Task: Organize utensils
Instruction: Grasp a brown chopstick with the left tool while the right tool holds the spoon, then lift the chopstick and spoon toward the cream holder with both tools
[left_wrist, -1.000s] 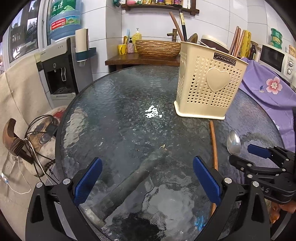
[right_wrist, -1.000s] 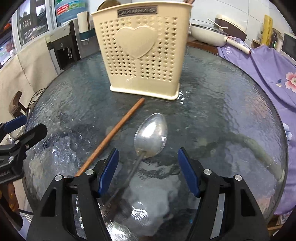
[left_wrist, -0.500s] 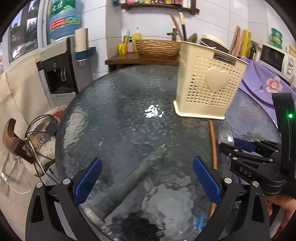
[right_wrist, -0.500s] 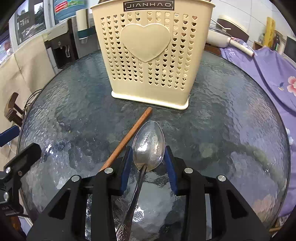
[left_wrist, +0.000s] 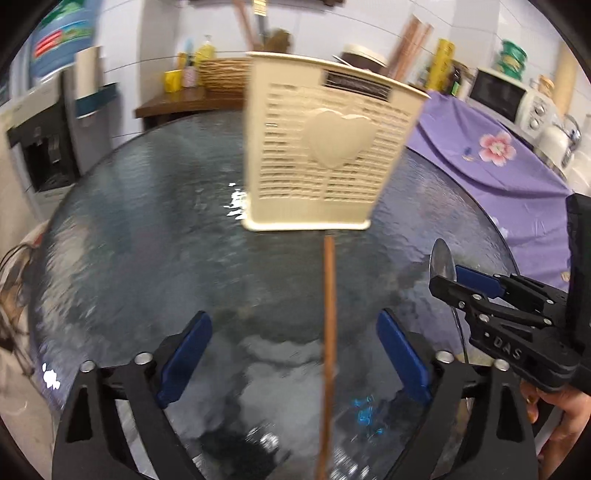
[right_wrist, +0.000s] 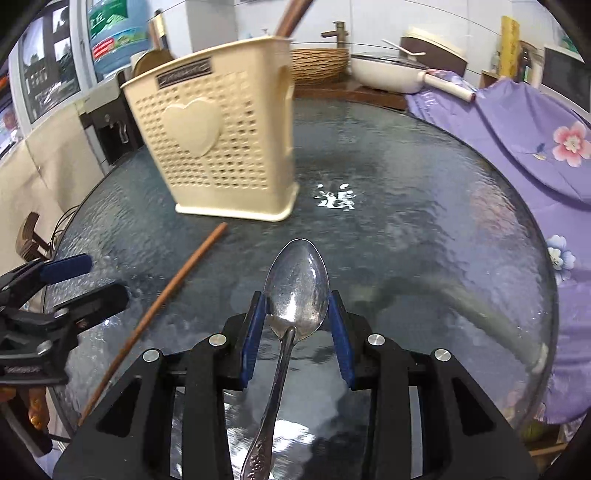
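Right tool (right_wrist: 297, 325) angled down, clamped on spoon (right_wrist: 297, 286), left tool (left_wrist: 293, 354) closing astride chopstick (left_wrist: 328, 332), untouched, glass tabletop (right_wrist: 424, 192), cream caddy (right_wrist: 218, 147), tiled kitchen

Motion-blurred holder (left_wrist: 325, 147), chopstick (left_wrist: 328, 332) end cropped

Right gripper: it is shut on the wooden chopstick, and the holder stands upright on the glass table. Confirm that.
Wrong thing held. In the right wrist view the right gripper is shut on the metal spoon; the wooden chopstick lies loose beside it. The holder does stand upright on the glass table.
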